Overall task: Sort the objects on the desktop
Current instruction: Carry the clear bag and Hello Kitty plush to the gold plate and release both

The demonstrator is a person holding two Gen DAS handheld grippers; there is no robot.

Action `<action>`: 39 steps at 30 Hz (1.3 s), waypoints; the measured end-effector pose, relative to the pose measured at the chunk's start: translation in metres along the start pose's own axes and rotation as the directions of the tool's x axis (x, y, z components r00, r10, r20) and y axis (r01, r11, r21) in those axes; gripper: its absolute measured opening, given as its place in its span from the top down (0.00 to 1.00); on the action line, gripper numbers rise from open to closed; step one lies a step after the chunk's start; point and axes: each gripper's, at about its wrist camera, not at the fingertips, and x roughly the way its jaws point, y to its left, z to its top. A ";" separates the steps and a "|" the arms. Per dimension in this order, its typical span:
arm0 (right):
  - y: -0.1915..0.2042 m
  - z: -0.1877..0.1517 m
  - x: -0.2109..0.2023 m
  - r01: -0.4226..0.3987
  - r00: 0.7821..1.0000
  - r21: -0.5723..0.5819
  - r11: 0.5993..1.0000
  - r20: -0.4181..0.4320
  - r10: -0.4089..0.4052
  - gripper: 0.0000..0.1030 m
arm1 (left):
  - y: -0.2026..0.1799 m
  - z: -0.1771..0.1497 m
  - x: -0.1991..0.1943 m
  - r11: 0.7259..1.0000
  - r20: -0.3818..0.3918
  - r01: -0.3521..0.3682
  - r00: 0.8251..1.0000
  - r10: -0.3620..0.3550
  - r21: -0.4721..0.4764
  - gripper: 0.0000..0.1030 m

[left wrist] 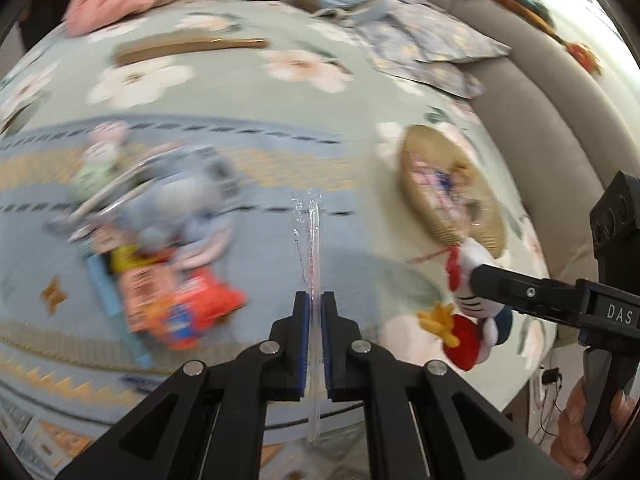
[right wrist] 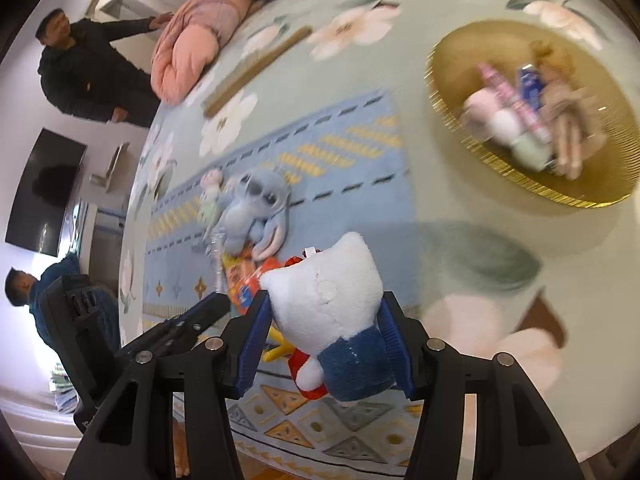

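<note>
Left gripper (left wrist: 316, 304) clamped flat on a thin clear plastic-wrapped stick (left wrist: 313, 248), possibly a pen or straw in a sleeve; too slim and glossy to name for sure. Held lengthwise between the blue pads, tip pointing away over the blue patterned mat (left wrist: 248, 168).

Right gripper (right wrist: 326, 316) gripping a white plush toy (right wrist: 324, 284) with a blue knitted body, red parts below, a yellow piece beside; pads pressed against both sides of it. Seen from the left wrist as the same plush (left wrist: 470, 280) carried above the near right part of the bedspread, just in front of the basket.

Round woven basket (right wrist: 452, 92) toward the right edge of the floral bedspread (left wrist: 240, 80), holding a blond doll (right wrist: 556, 76), a pink tube, a small blue pack and pale soft items, all blurred.

On the mat, toward its left side: a blue Stitch plush (right wrist: 252, 204), a small pale green-and-pink doll (right wrist: 210, 196) touching it, and an orange snack packet (left wrist: 180, 308) nearer the front edge. Motion blur hides finer detail there.

Toward the far edge of the bedspread: a long brown flat stick (left wrist: 192, 48), a rolled pink quilt (right wrist: 192, 48) at the far left corner, folded patterned cloth (left wrist: 424, 44) at the far right.

Two people (right wrist: 88, 68) at the left in the right wrist view, beside a dark screen (right wrist: 44, 192) on the wall.
</note>
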 end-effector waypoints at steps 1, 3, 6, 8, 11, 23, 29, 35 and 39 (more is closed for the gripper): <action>-0.006 0.003 -0.006 0.004 1.000 0.007 1.000 0.011 -0.004 0.48 | -0.013 0.004 0.005 1.000 0.001 0.016 1.000 -0.016 0.014 0.97; -0.021 0.011 -0.019 0.005 0.999 0.028 1.000 0.034 -0.006 0.48 | -0.038 0.013 0.012 0.998 0.003 0.040 0.999 -0.041 0.041 0.97; -0.043 0.024 -0.042 0.048 0.996 0.053 0.997 0.077 -0.052 0.48 | -0.077 0.027 0.020 0.994 0.018 0.085 0.996 -0.087 0.073 0.97; -0.050 0.034 -0.057 0.148 0.982 0.026 0.989 0.117 -0.150 0.48 | -0.105 0.038 0.029 0.988 0.022 0.100 0.994 -0.103 0.115 0.97; -0.060 0.052 -0.076 0.258 0.948 -0.004 0.966 0.192 -0.253 0.48 | -0.140 0.061 0.047 0.985 0.032 0.114 0.992 -0.119 0.131 0.97; -0.128 0.120 -0.096 0.312 0.908 0.086 0.946 0.266 -0.324 0.47 | -0.199 0.143 0.149 0.997 0.005 0.042 0.999 -0.042 0.064 0.97; -0.150 0.147 -0.077 0.352 0.909 0.086 0.932 0.205 -0.362 0.45 | -0.187 0.141 0.182 0.996 -0.123 0.085 0.989 -0.084 -0.002 0.36; -0.154 0.118 -0.079 0.304 0.937 0.040 0.952 0.170 -0.306 0.40 | -0.149 0.090 0.130 0.990 -0.063 0.077 0.994 -0.084 -0.119 0.36; -0.133 0.083 -0.071 0.260 0.961 -0.037 0.965 0.112 -0.254 0.39 | -0.109 0.032 0.088 0.983 -0.078 -0.025 0.997 0.011 -0.180 0.36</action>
